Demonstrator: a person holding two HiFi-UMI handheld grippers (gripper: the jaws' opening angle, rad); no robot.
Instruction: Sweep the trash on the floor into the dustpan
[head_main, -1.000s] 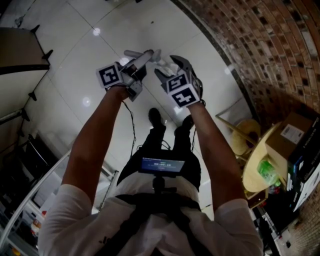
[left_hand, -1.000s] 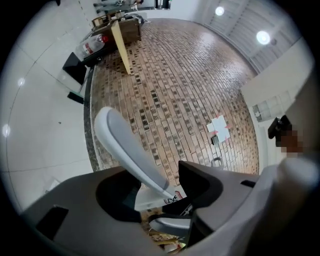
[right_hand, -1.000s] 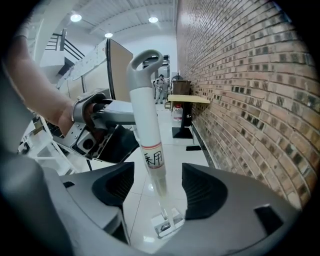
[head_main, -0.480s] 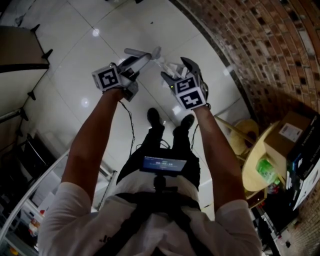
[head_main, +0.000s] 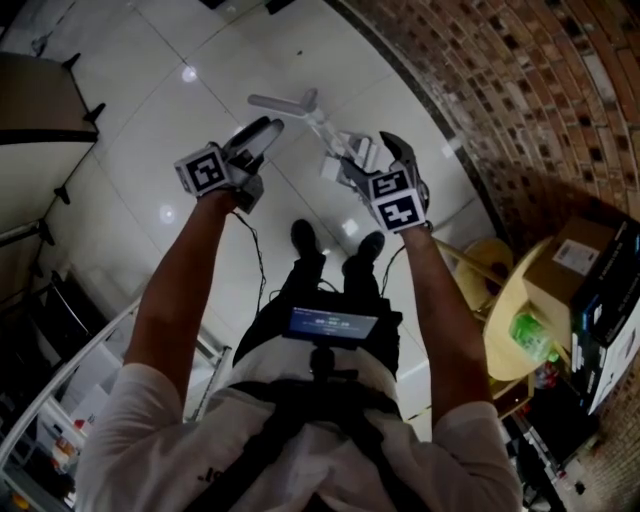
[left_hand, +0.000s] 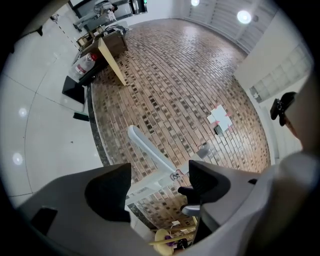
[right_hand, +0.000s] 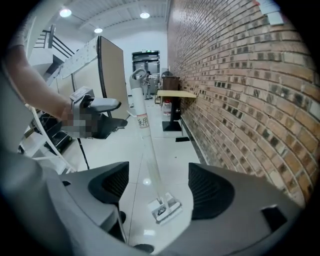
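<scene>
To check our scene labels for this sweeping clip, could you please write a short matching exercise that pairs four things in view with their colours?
Things:
1. long-handled tool
2. round table
3. shoes
4. cardboard box

Colours:
A. black
B. brown
C. white
D. pale yellow

Pairs: 1-C; 2-D; 3-A; 4-B
</scene>
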